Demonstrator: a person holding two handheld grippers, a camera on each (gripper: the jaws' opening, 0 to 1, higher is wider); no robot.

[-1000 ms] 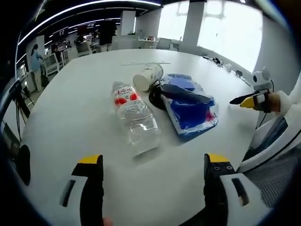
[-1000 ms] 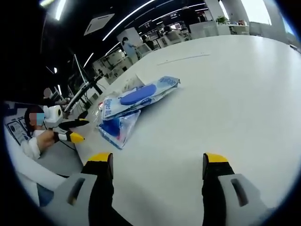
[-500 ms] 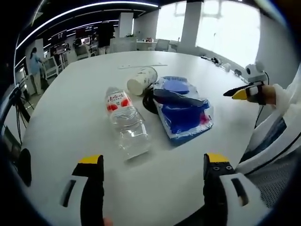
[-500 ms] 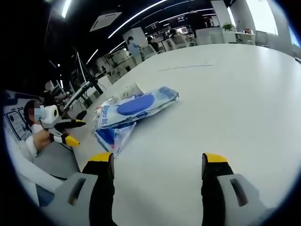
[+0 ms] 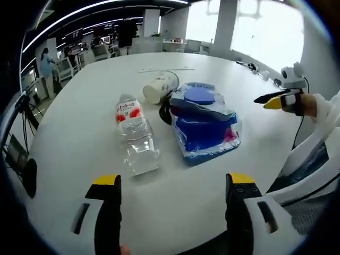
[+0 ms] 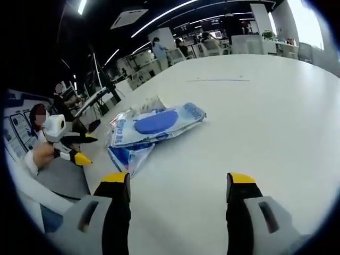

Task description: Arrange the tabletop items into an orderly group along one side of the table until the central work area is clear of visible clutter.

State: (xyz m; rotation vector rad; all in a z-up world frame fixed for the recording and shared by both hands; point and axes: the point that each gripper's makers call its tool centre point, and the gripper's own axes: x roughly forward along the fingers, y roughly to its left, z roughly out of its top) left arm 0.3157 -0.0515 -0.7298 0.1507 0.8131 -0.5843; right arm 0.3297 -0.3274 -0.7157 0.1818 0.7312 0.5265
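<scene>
A clear plastic water bottle [image 5: 134,139] with a red and white label lies on its side on the white table [image 5: 90,111]. Behind it a white paper cup [image 5: 158,87] lies tipped over, next to a dark round object [image 5: 166,111]. To their right lies a blue and clear plastic bag [image 5: 204,123], seen also in the right gripper view as the bag [image 6: 154,125]. My left gripper [image 5: 172,183] is open, short of the bottle, holding nothing. My right gripper [image 6: 178,181] is open over bare table, right of the bag. The right gripper [image 5: 276,100] also appears at the far right of the left gripper view, and the left gripper [image 6: 77,149] at the left of the right gripper view.
A thin white strip [image 5: 166,69] lies on the far part of the table. Desks, chairs and people stand in the office behind. A person's sleeve [image 5: 324,114] shows by the table's right edge.
Both views have shifted slightly with the hands. The bottle, cup and bag lie where they were. Both grippers stay open.
</scene>
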